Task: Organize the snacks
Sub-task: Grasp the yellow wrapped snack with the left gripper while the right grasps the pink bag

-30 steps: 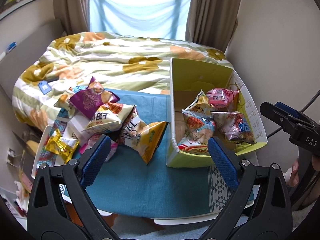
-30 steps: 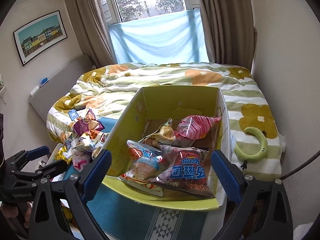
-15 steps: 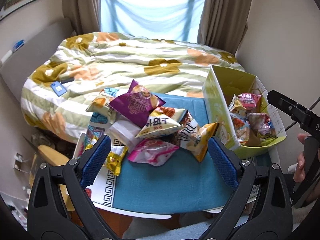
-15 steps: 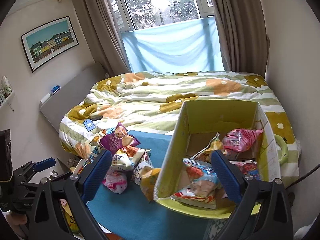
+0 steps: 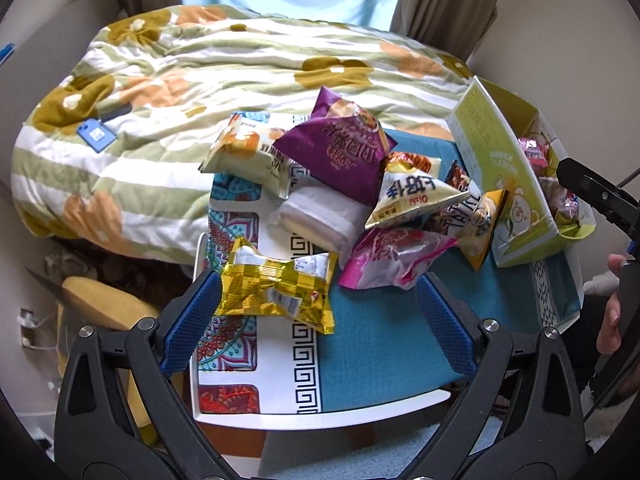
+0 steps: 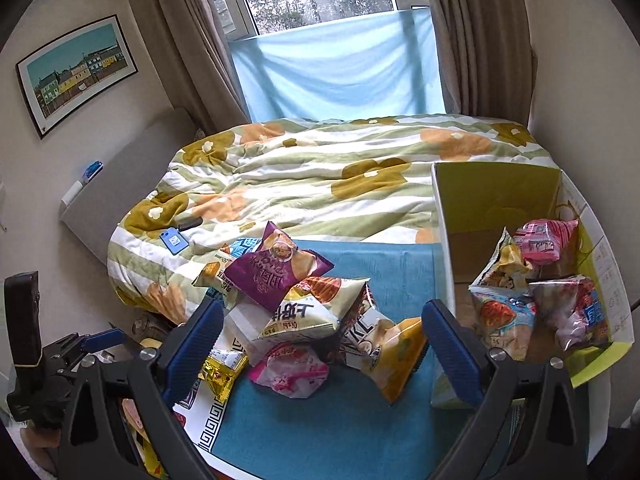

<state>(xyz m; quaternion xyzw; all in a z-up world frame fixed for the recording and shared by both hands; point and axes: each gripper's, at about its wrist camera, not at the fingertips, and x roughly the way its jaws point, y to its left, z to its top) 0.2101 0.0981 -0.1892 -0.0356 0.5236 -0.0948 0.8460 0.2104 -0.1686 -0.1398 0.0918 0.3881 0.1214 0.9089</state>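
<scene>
Left wrist view: left tool (image 5: 318,318) spread wide, holding nothing, blue textured pads low over the snack pile. Gold foil packet (image 5: 278,290) sits at 9 o'clock between the pads, nearest one. Purple bag (image 5: 340,152) tops the heap at 12; pink crinkly pouch (image 5: 394,258) at 1. Green cardboard box (image 5: 506,184) at 2, part filled. Surface (image 5: 372,344) has a teal woven cloth. Risk, as I judge it: puffy slick film bags may squirt out of the pads, or a grab nudges the loose heap off the edge.

Right wrist view: right tool (image 6: 320,346) also wide, empty, pointing at the pile's middle. White Oishi bag (image 6: 310,312) at 12, yellow-edged bag (image 6: 390,354) at 2. Box interior holds four soft pouches at 3. Bed with floral quilt (image 6: 320,176) behind; bags could slide there.
</scene>
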